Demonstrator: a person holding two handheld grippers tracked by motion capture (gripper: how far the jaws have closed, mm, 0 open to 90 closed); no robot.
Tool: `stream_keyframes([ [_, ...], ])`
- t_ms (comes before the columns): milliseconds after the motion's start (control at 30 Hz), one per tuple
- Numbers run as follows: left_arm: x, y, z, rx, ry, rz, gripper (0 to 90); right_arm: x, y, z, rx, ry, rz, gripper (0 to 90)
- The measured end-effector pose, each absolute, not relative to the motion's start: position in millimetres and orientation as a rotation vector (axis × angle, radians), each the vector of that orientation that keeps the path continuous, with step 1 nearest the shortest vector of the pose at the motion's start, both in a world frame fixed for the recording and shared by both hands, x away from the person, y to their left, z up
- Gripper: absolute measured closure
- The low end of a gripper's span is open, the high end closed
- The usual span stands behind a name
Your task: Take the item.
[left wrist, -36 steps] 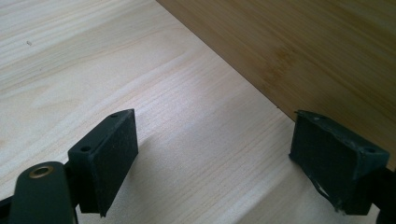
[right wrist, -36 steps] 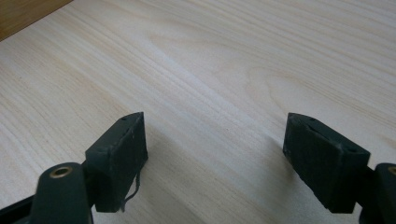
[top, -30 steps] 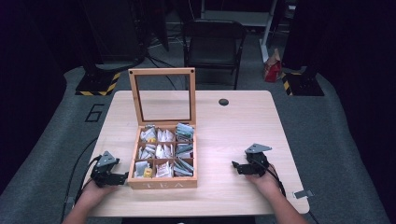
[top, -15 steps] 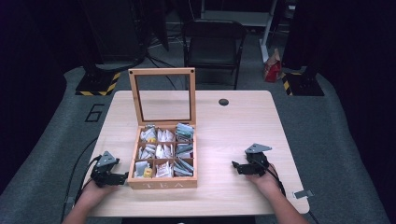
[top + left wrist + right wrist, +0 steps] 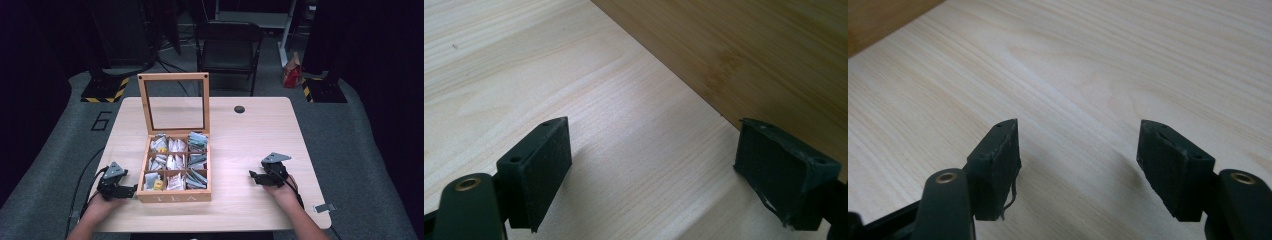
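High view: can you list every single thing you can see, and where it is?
Tea box: one, light wood, table's near left, glass lid upright.
Tea bags: many, mostly white, in the box's nine compartments.
Table: one, pale wood, centre.
Round cap: one, black, table's far side.
Chair: one, black, behind the table.
Bag: one, red, on the floor right of the chair.
Left claw: one, black, open, beside the box.
Right claw: one, black, open with nothing between its jaws, which have just been closing.

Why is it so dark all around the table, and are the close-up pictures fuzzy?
High view: light falls on the table and tea box; the room behind stays dark. Left gripper view: wood grain sharp, soft shadows beneath the jaws. Right gripper view: bright, slightly washed-out tabletop.
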State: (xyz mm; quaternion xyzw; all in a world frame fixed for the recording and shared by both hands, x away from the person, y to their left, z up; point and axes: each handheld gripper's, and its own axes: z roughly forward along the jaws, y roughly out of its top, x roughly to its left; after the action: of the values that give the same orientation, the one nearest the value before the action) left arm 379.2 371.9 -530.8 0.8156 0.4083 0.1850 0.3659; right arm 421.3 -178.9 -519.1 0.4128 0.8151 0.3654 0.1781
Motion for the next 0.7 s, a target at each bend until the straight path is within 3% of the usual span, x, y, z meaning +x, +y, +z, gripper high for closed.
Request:
stream_keyframes([
  [700, 379, 372, -531, 2.097, 1.049, 0.476, 14.5, 412, -168, -494, 1.126, 2.353, 1.118, 35.3],
])
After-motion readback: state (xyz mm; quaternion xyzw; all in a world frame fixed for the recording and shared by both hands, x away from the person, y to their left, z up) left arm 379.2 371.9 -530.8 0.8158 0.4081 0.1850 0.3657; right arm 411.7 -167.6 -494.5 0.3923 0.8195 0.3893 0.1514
